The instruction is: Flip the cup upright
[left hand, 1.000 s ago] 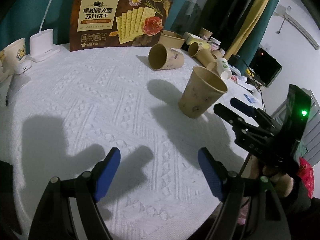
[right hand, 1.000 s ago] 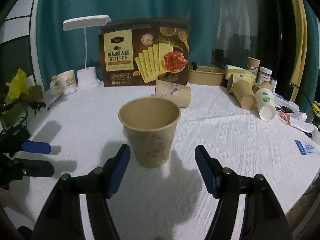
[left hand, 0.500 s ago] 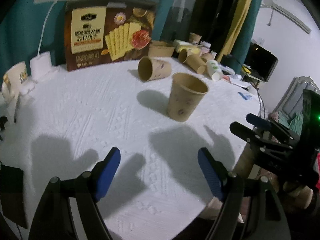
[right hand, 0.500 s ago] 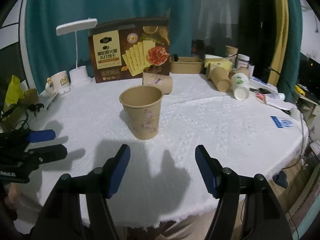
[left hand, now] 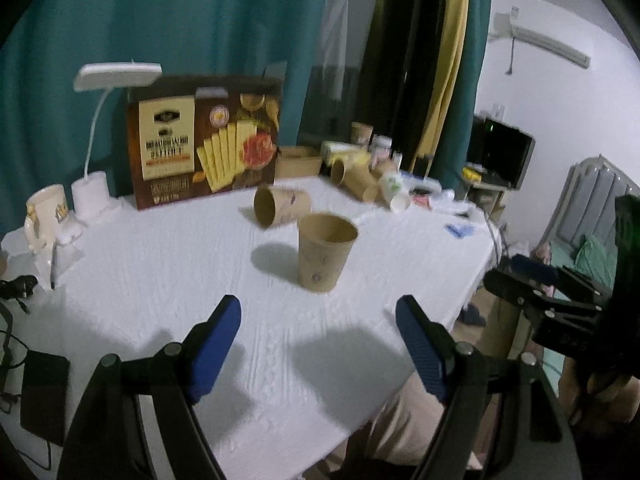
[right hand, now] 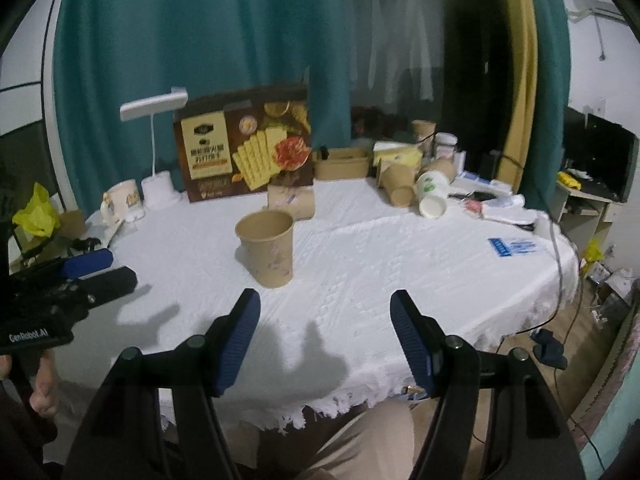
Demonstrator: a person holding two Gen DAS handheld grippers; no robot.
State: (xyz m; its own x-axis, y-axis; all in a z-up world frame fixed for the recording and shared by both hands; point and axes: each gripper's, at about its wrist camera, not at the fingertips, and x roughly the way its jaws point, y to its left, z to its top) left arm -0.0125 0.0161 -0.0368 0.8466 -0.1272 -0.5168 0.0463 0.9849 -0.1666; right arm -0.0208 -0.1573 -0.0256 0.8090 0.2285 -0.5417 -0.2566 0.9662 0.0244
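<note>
The brown paper cup with a faint printed pattern (right hand: pixel 267 251) stands upright, mouth up, near the middle of the round worktop under a white textured cloth (right hand: pixel 400 264), so the flip itself looks done and the step in hand reads as clearing away from it. Both pairs of tongs stand apart with nothing between the blue pads: the left tongs (left hand: pixel 320 350) hang over the near edge of the cloth, well short of the cup, and the right tongs (right hand: pixel 325 338) do the same from their side. To finish well, each hand should draw back along a line that stays off the cup, since a light, empty paper cup would tip at a brush from a pad or sleeve. A second brown paper cup lying on its side (left hand: pixel 281 210) rests just behind it, in front of the brown cracker box (left hand: pixel 204 158); it could be the next one to right.
</note>
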